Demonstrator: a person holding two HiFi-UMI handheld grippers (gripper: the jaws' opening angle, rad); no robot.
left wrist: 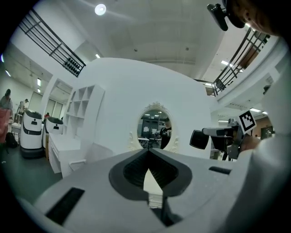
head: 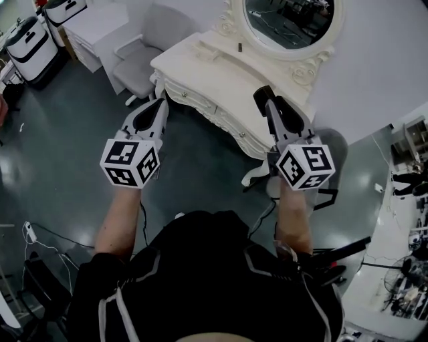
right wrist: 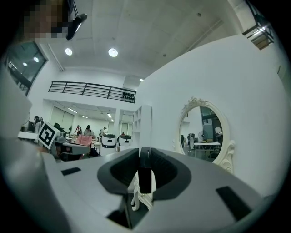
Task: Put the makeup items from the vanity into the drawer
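Findings, as seen:

- Your L gripper [head: 160, 105]: jaws clenched tip to tip, nothing between them. Sits centre-left of the head view, just off the front-left corner of the white bench [head: 200, 57], not touching it.
- Your R gripper [head: 263, 93]: jaws grasping a slim dark makeup item [right wrist: 144, 175], held upright btwn the pads in the right gripper view. Gripper sits centre-right of the head view, above the bench's right front edge.
- Second small dark item [head: 239, 47] lies on the bench top, upper centre of the head view, near the base of the oval mirror [head: 291, 20] and well apart from both grippers. Type: can't tell, too small.
- Drawer fronts [head: 192, 93] along the bench front, btwn the two grippers, appear flush, i.e. closed.
- Grey chair [head: 137, 63] stands to the left of the bench, upper left of the head view.
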